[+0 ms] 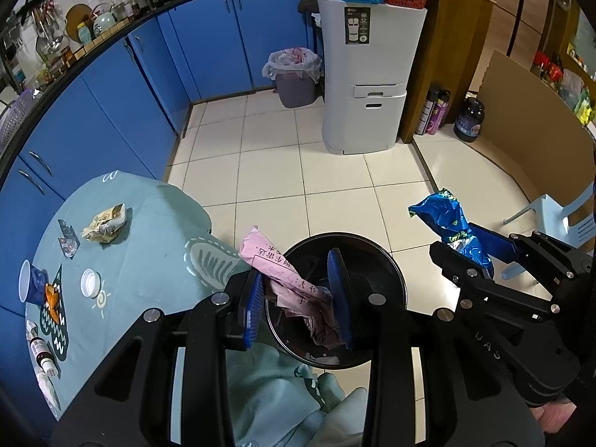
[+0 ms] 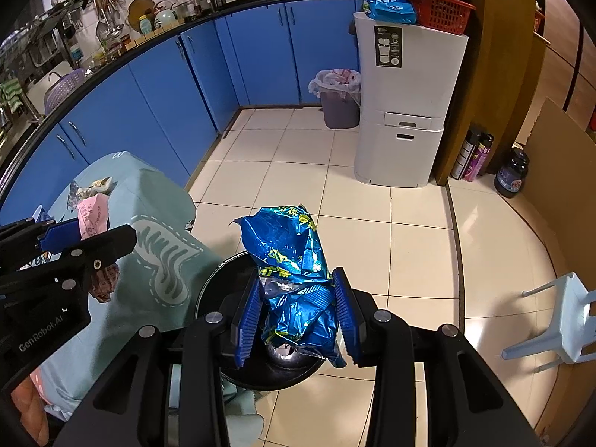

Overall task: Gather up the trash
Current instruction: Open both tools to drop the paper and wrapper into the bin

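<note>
Overhead, two black claws with blue pads are hanging above a round black trash bin (image 1: 387,260) standing on the pale tiled floor (image 1: 335,186). The left claw (image 1: 298,294) is pinching a crumpled pink paper wrapper (image 1: 275,268) between its narrowly parted pads, the wrapper's upper end jutting out over the bin's rim toward the counter (image 1: 141,231), which is draped in a light teal cloth. The right claw (image 2: 296,313) is gripping a crinkled blue foil snack bag (image 2: 290,257), its pads pressing in on both sides as the bag is hanging directly above the bin's opening. More litter is lying on the counter: a beige snack packet (image 1: 106,223), a clear wrapper (image 1: 68,238), a white paper cup (image 1: 24,280) and a small white lid (image 1: 89,282). Blue cabinets (image 1: 111,104) are lining the wall behind.
</note>
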`<act>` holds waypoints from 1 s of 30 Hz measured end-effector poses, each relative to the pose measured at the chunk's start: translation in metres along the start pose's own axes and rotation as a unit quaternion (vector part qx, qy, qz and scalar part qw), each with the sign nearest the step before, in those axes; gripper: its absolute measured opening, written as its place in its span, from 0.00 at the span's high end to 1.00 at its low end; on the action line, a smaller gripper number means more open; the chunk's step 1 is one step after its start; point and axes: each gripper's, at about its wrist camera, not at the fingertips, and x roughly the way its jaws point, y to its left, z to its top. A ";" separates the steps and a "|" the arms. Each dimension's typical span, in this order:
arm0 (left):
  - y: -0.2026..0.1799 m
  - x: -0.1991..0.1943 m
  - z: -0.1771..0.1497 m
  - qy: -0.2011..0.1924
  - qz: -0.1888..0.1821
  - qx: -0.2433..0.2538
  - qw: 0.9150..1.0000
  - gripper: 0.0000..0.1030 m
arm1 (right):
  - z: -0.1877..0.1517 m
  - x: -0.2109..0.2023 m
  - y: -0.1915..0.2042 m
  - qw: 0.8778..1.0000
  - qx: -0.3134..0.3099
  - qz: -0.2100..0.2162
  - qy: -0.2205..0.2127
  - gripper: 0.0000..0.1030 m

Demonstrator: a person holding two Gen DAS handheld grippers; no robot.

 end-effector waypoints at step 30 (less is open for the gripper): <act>0.051 -0.016 -0.007 -0.023 0.023 -0.068 0.997 0.13 | 0.003 0.016 0.028 0.998 -0.012 0.046 0.038 0.17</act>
